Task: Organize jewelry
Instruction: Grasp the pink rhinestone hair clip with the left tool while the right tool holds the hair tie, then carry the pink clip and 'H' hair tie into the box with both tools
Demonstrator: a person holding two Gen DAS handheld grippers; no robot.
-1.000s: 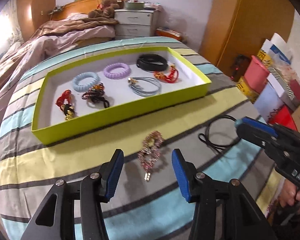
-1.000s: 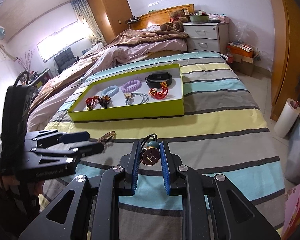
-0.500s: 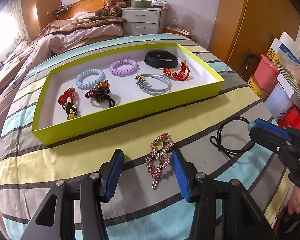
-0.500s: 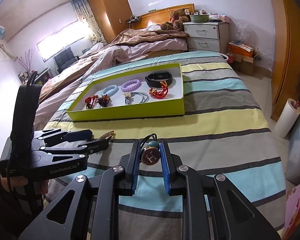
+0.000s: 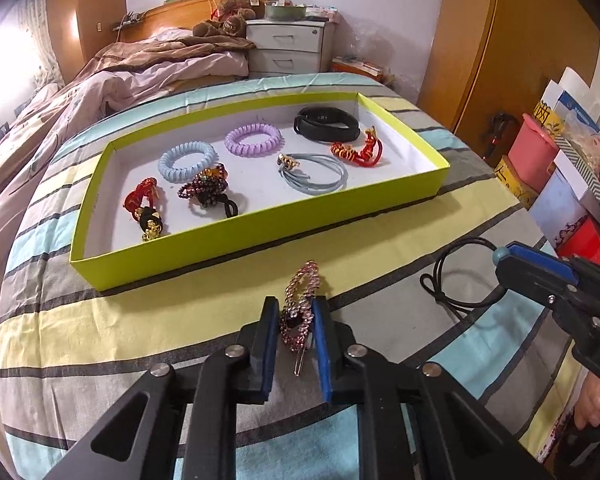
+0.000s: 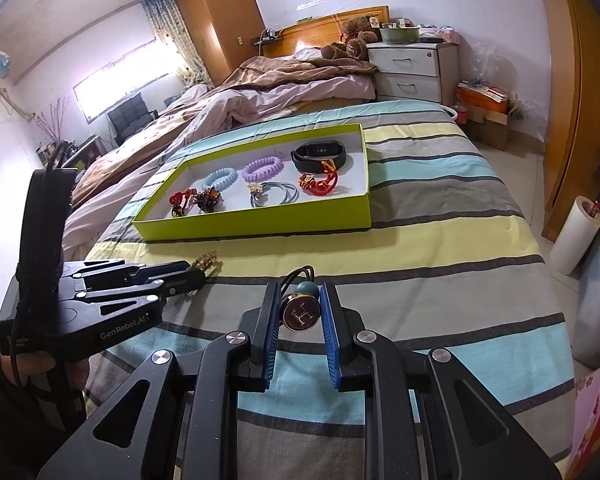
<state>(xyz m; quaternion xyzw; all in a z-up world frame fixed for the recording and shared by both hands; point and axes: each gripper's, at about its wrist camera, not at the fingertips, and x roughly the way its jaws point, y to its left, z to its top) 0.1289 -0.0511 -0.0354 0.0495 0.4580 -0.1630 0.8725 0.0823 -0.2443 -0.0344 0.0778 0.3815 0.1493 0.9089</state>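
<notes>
A pink rhinestone hair clip lies on the striped bedspread in front of the lime-green tray. My left gripper has its jaws closing, and both blue pads touch the clip's sides. From the right wrist view, the left gripper sits low at the left with the clip's tip poking out. My right gripper is shut on a round gold charm with a teal bead, on a black cord hair tie. The tray holds several hair ties and bracelets.
Inside the tray lie a blue coil tie, a purple coil tie, a black band and grey ties. Coloured boxes stand right of the bed. A rumpled quilt and a drawer chest are behind.
The left gripper's jaws, wide apart before, have closed in onto the hair clip. The right gripper still holds the gold charm in the same place.
</notes>
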